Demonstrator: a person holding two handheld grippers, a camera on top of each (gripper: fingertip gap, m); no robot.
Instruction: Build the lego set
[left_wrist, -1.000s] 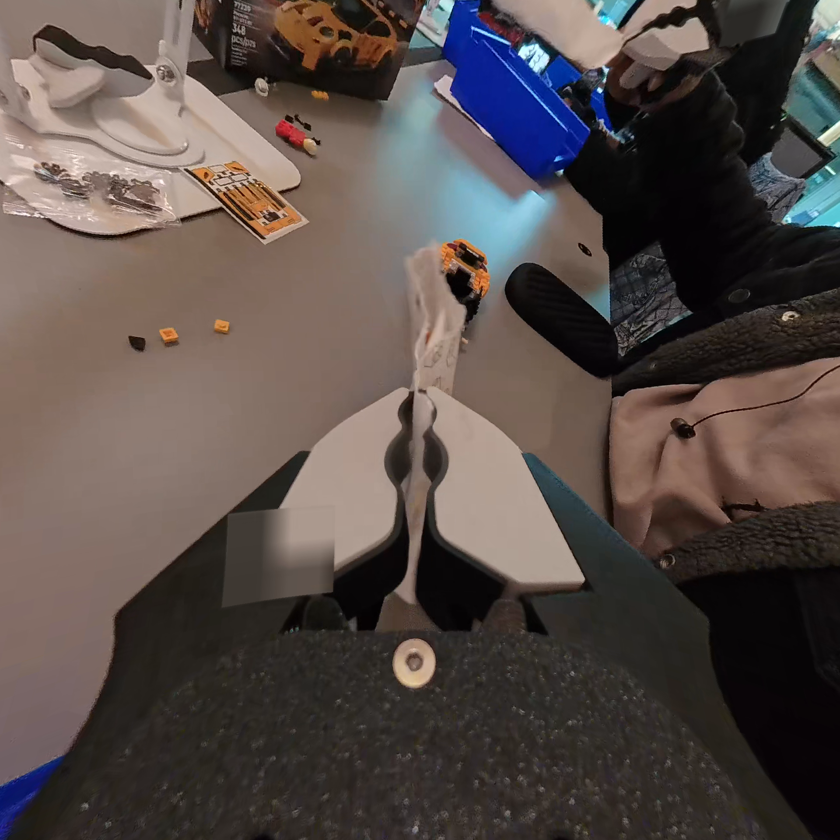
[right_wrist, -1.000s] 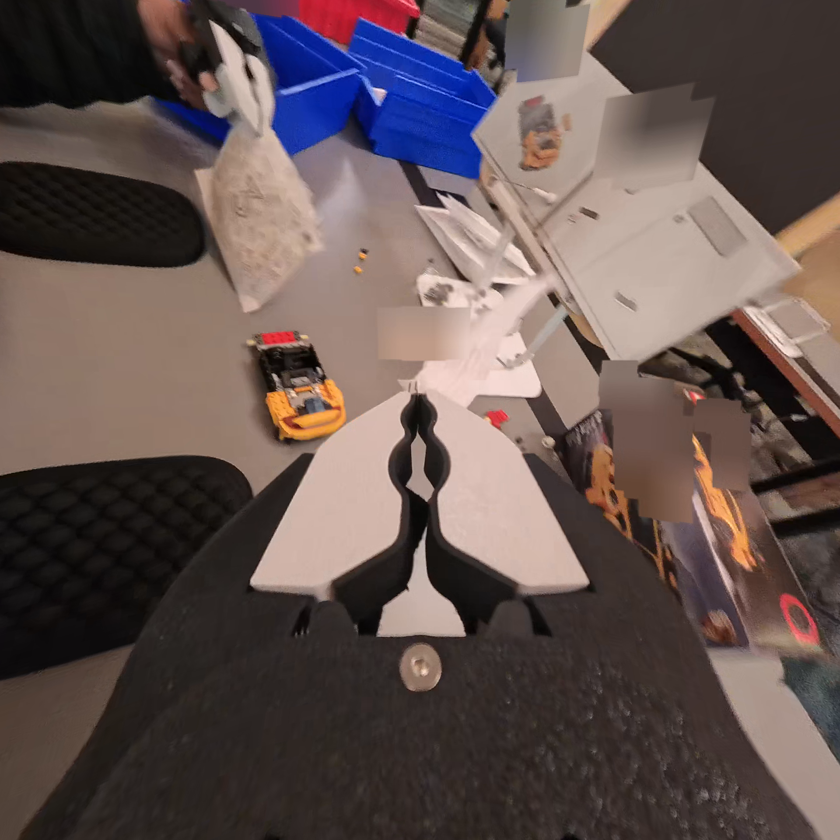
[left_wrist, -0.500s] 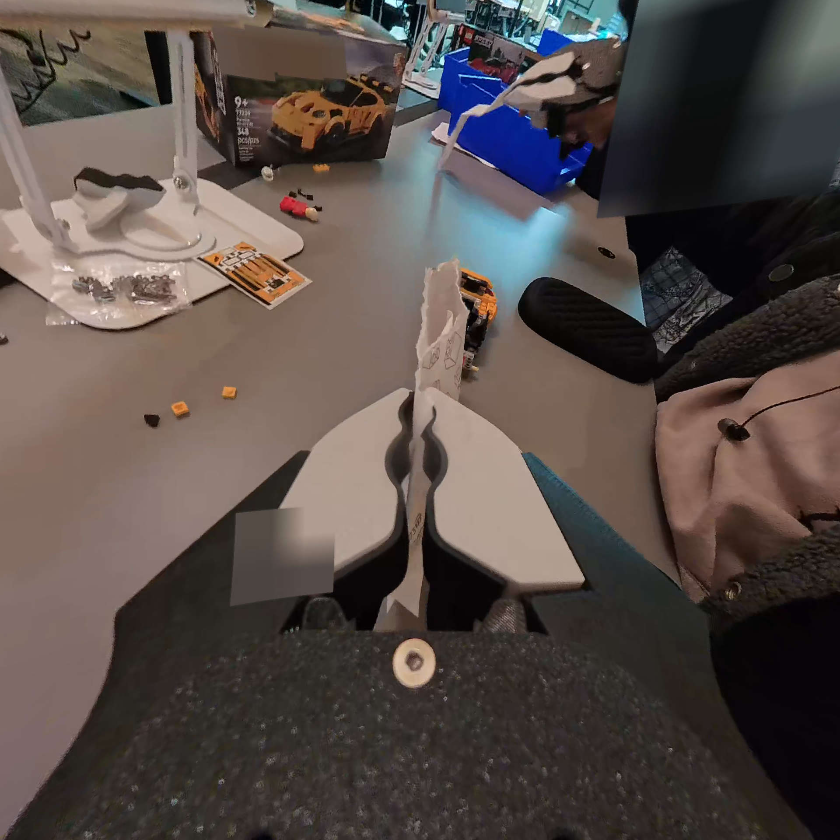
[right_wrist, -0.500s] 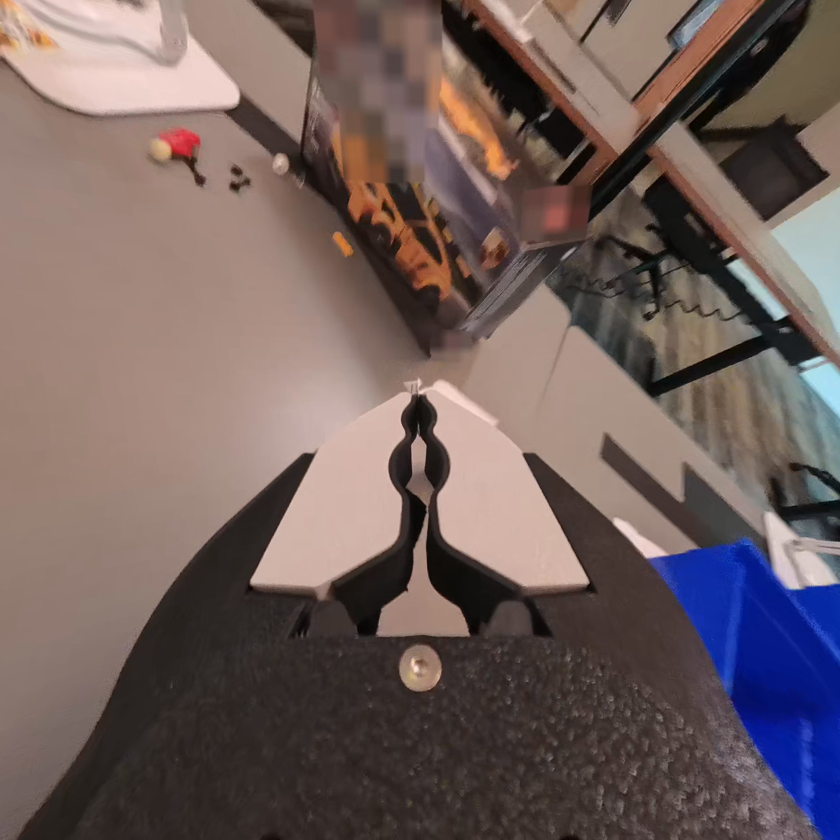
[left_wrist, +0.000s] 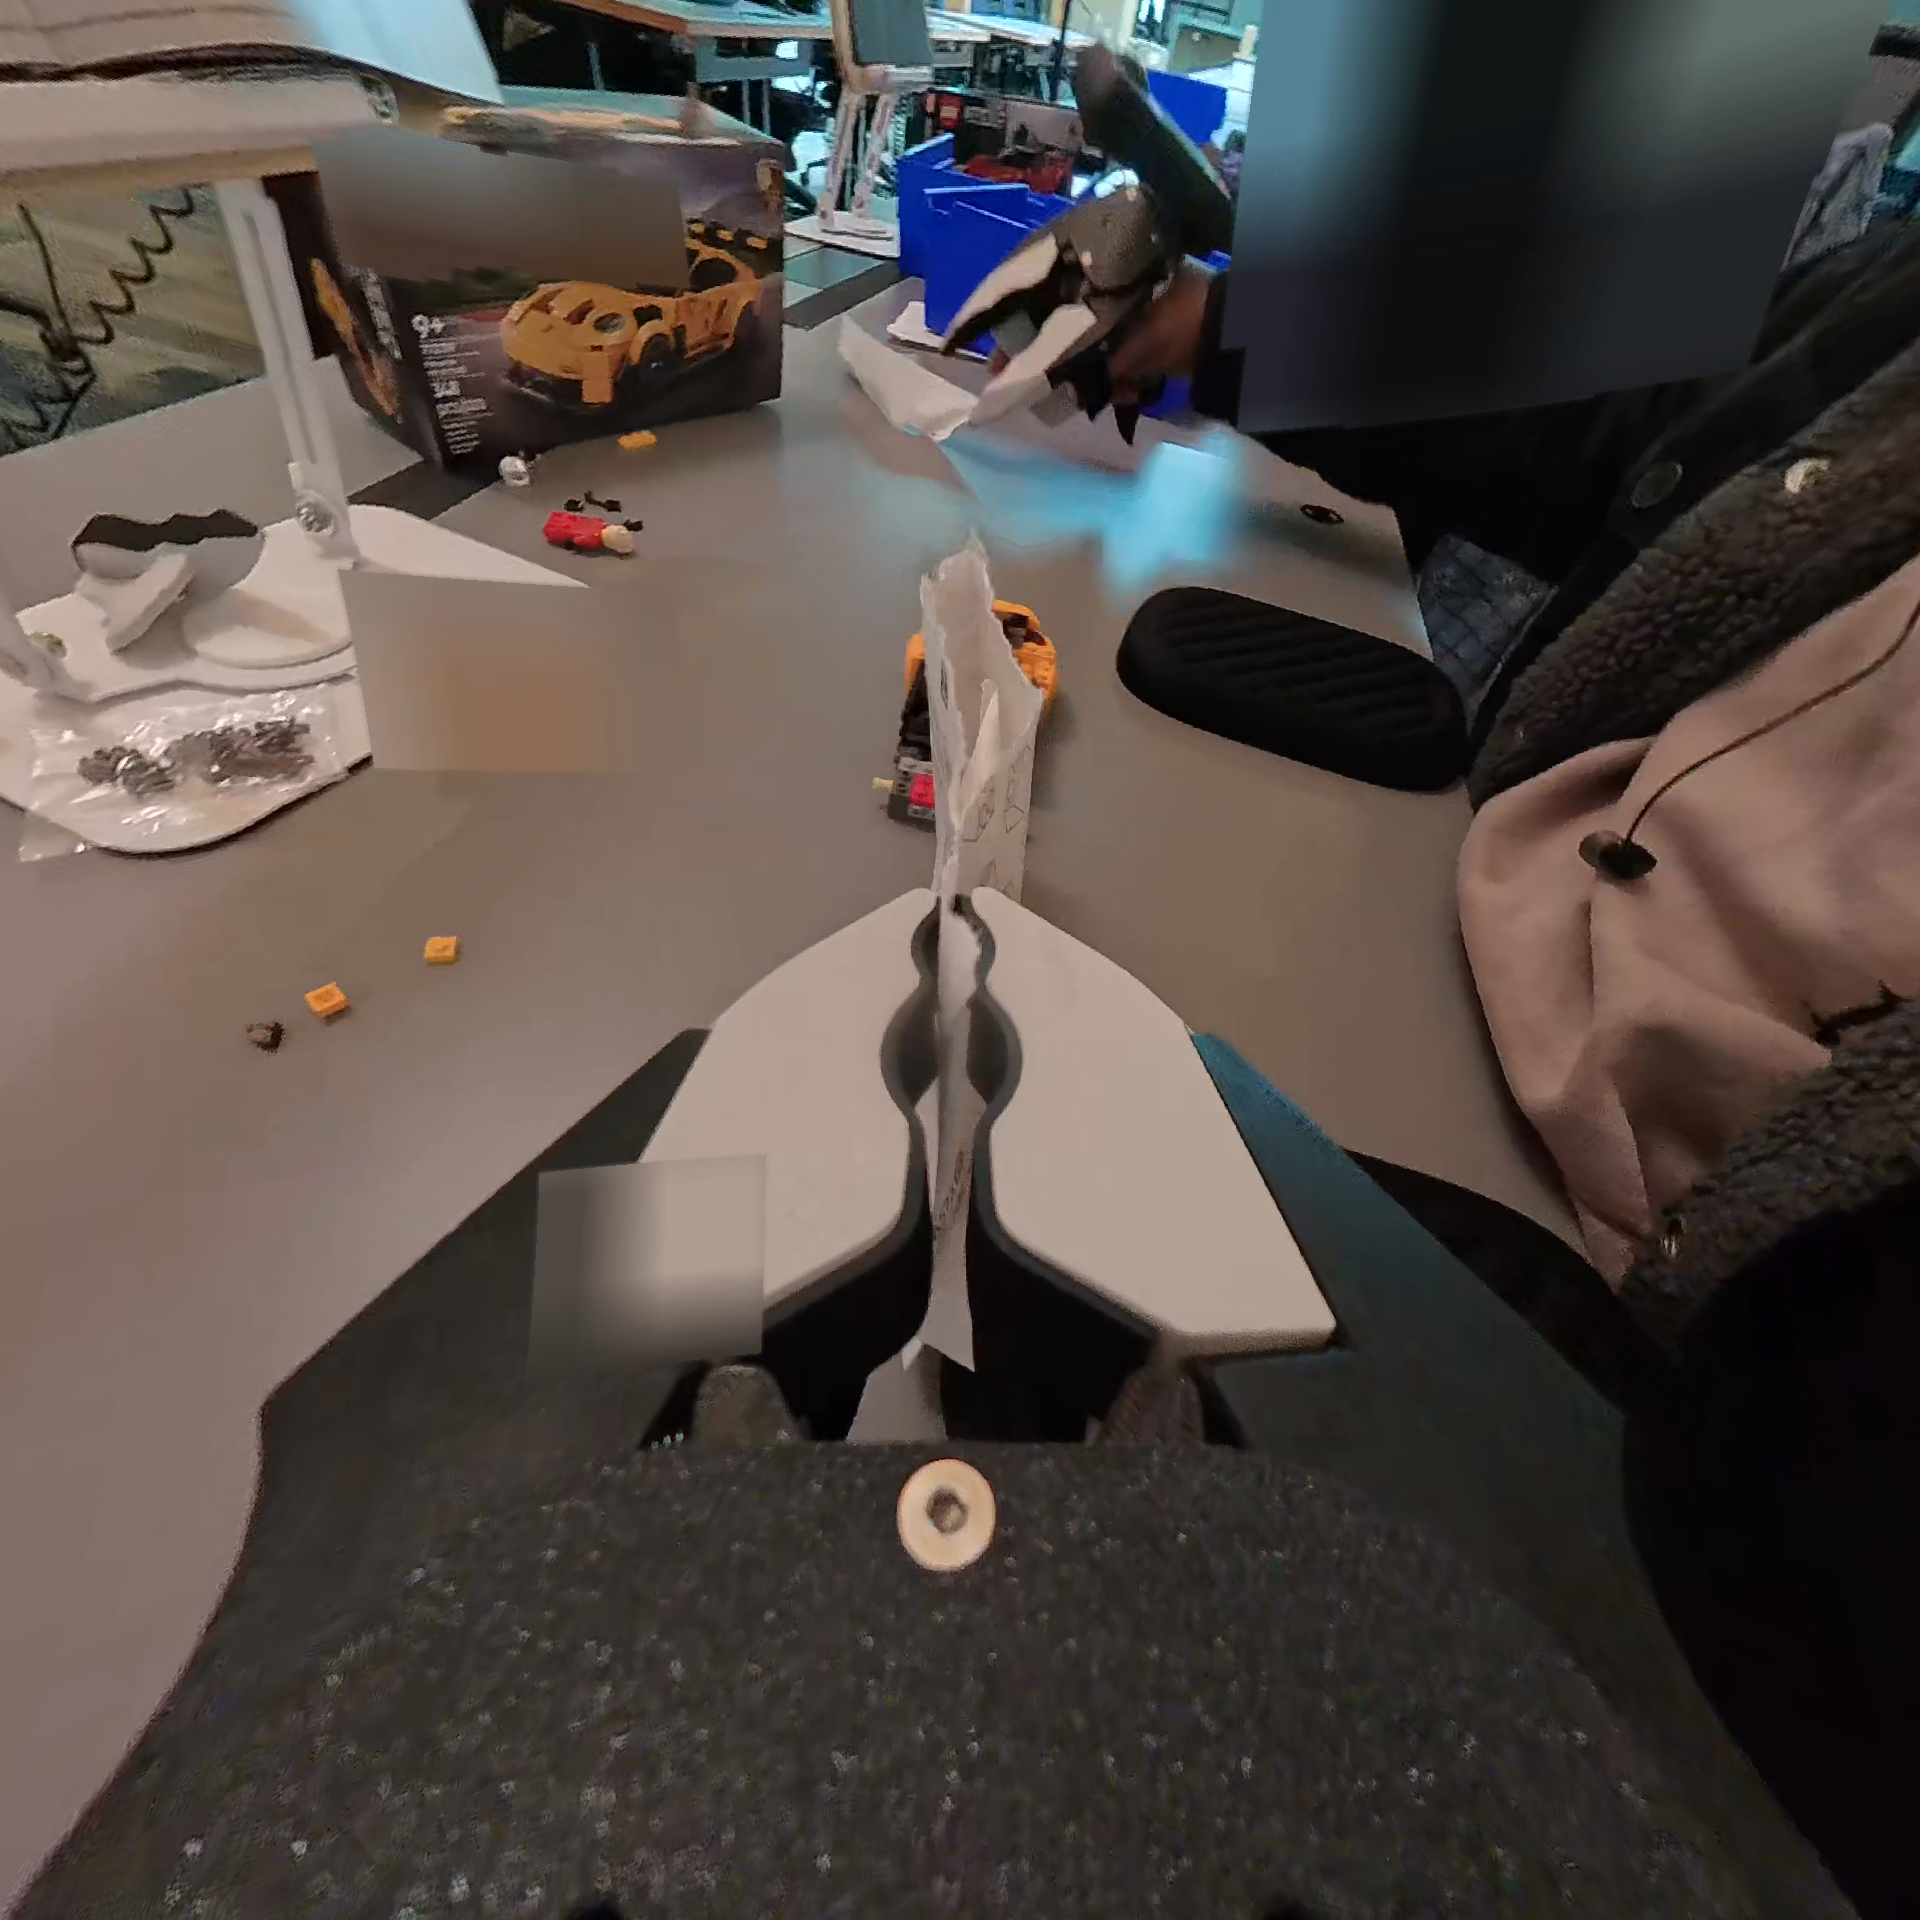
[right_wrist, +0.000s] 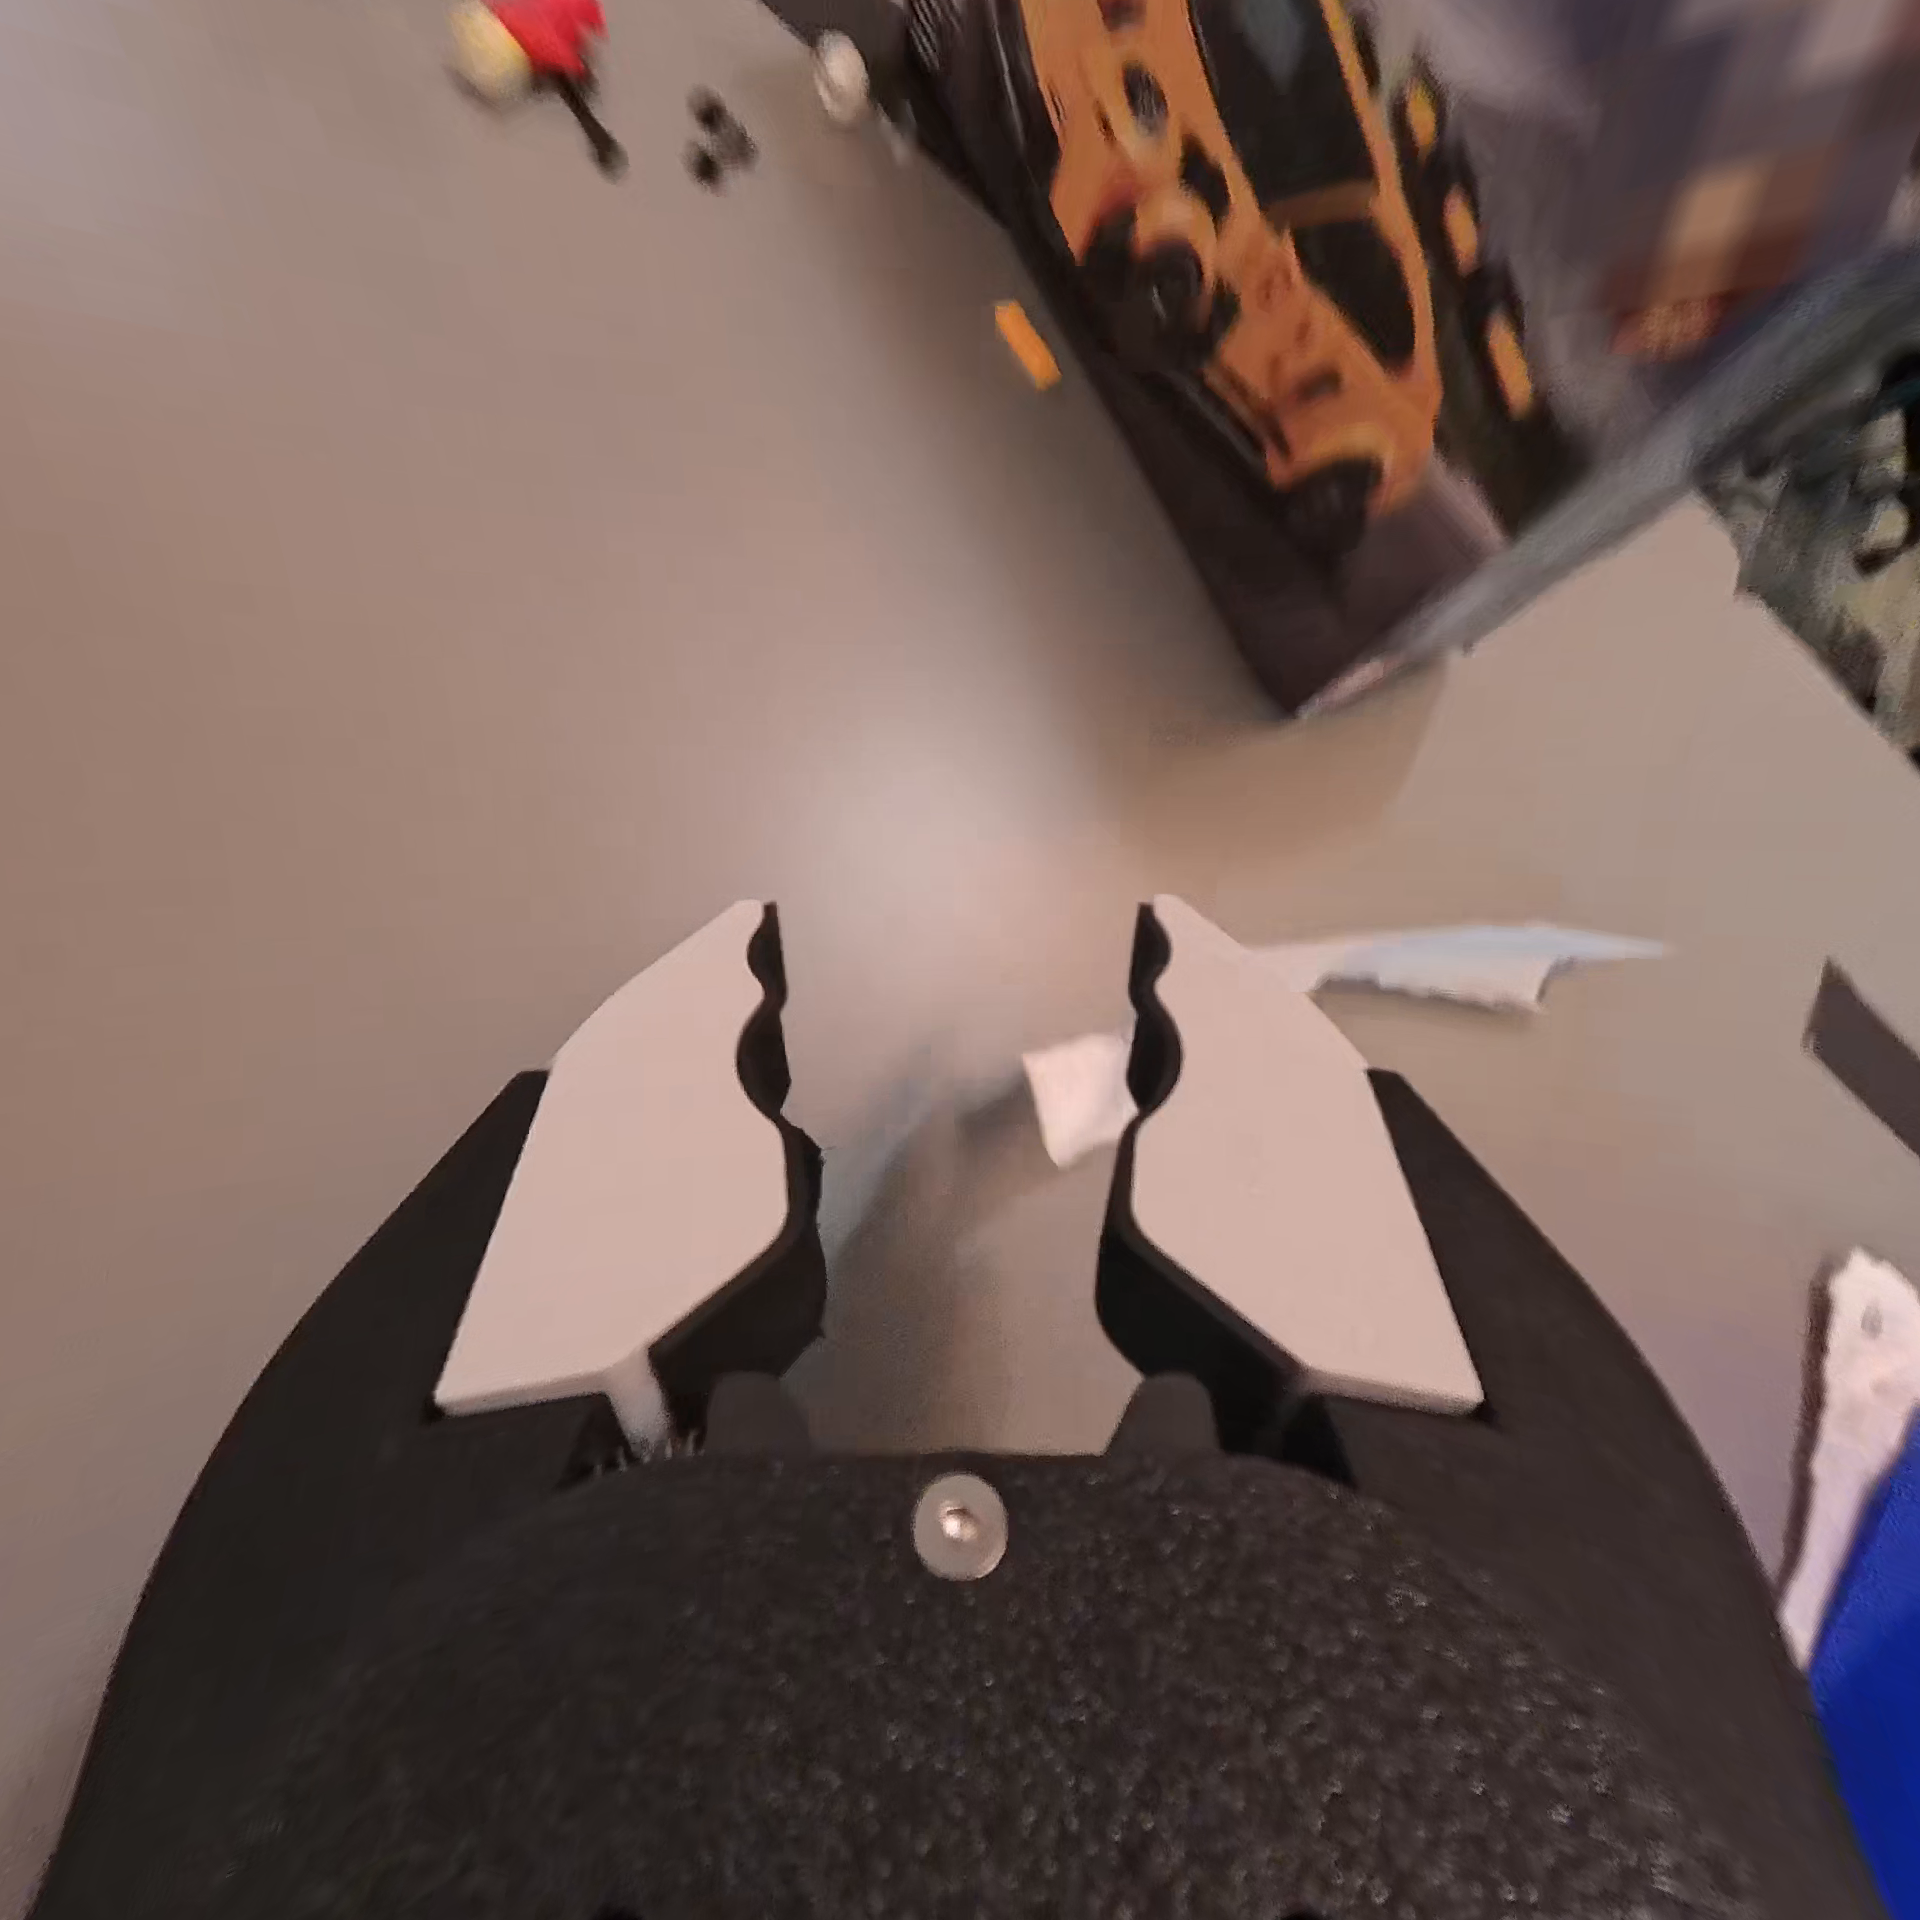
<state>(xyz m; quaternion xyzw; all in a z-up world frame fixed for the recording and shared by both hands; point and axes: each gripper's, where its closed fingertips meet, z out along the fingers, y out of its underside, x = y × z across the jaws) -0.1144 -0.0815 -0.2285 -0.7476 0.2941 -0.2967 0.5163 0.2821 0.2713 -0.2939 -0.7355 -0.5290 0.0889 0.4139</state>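
Left wrist view, nearest first: the left gripper (left_wrist: 951, 902) has its fingers pressed together on a torn white paper bag (left_wrist: 977, 727), which stands upright out of the tips with its long axis running straight ahead; small line drawings are printed on it, too small to make out. Directly beyond, partly hidden by the paper, the half-built orange lego car (left_wrist: 1023, 649) sits on the grey table (left_wrist: 675, 831), its length also pointing away, so this gripper looks the nearer one to it. Left of that lie two loose orange tiles (left_wrist: 327, 1000), farther off a red piece (left_wrist: 577, 528), then the set's box (left_wrist: 582, 312) with a picture of the yellow car; it carries print that I leave unquoted. The right gripper (right_wrist: 956, 914), farthest away beside a blue bin (left_wrist: 966, 234), has its fingers spread and empty over a white paper scrap (right_wrist: 1075, 1096); the car does not show in its own view.
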